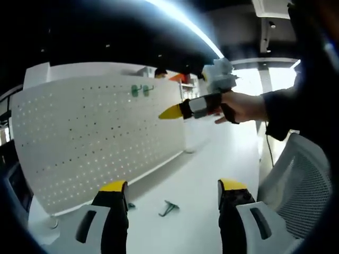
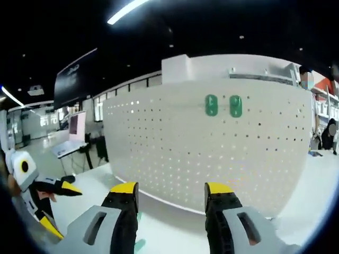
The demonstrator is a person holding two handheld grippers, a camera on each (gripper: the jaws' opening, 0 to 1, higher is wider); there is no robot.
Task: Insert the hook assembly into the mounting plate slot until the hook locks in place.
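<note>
A white pegboard [image 1: 100, 137] stands upright on the white table, with two green hooks [image 1: 141, 90] hanging on its upper part. In the right gripper view the same board [image 2: 212, 148] faces me, and the two green hooks [image 2: 223, 106] sit side by side near its top. A loose green hook [image 1: 168, 208] lies on the table between my left jaws. My left gripper [image 1: 173, 186] is open and holds nothing. My right gripper [image 2: 172, 189] is open in front of the board; a hand holds that right gripper [image 1: 172, 111] near the board's right end.
The white table [image 1: 212, 169] runs along the board's foot. A mesh office chair [image 1: 302, 180] stands at the right. A small green piece [image 2: 139, 244] lies on the table below my right jaws. Desks and a monitor [image 2: 77, 127] stand far off at the left.
</note>
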